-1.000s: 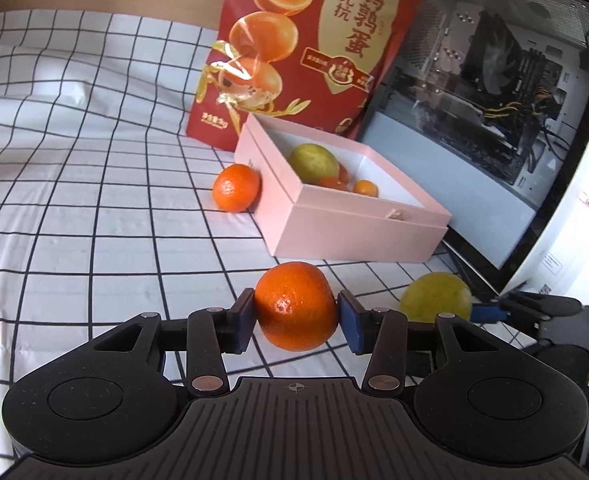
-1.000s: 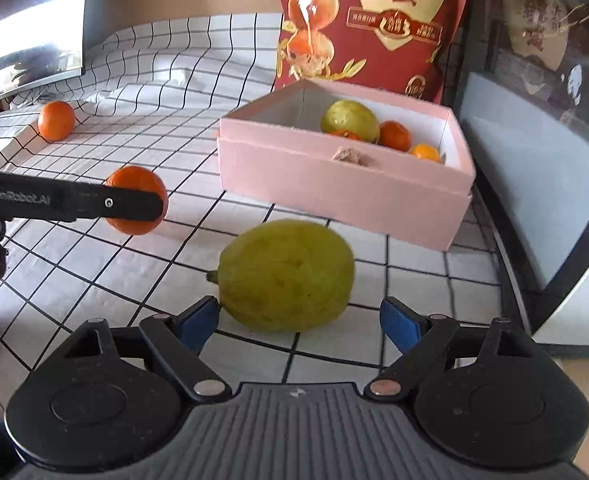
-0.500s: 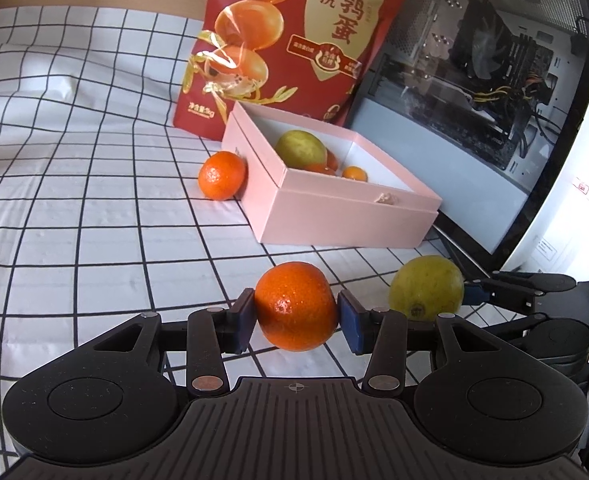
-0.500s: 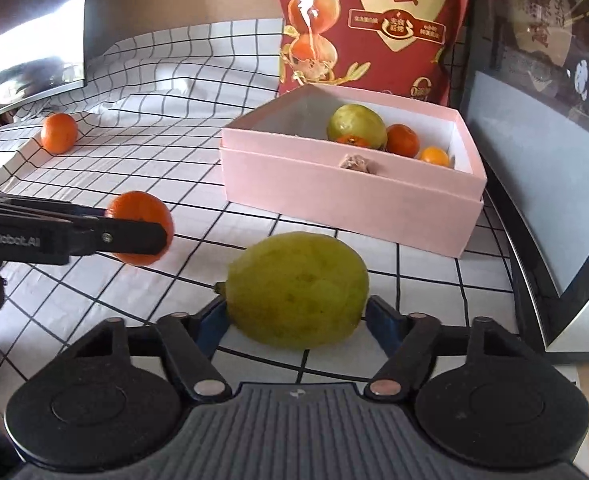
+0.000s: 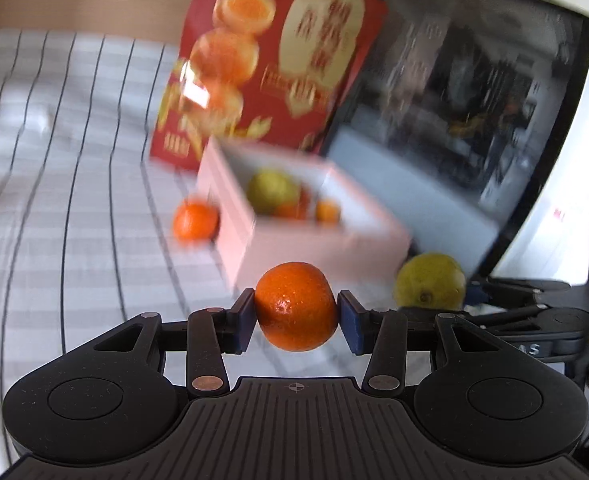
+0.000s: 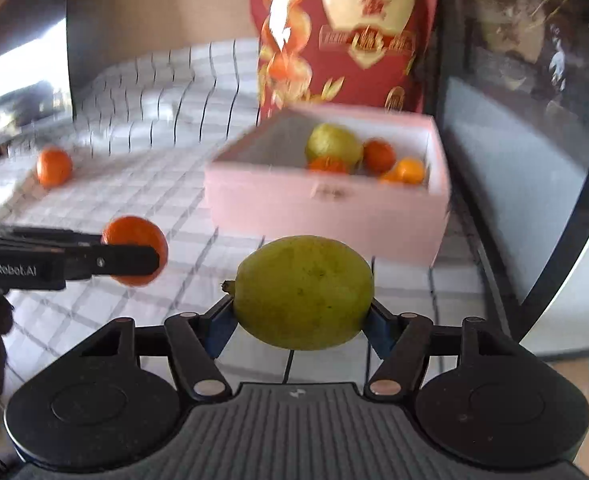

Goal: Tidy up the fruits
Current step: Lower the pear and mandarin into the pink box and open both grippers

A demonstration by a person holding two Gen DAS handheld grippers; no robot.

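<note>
Your left gripper is clenching a mandarin in its jaws, and your right gripper is grasping a green-yellow fruit. Ahead at 12 o'clock, the pink box is holding more fruit, a red bag standing behind.

**Orange, Yellow-Green, Pink, Red**

An orange mandarin sits between dark blue pads. Ahead of the right gripper, a yellow-green fruit, a pale pink box, a red-and-gold bag, and white cloth gridded black.
</note>
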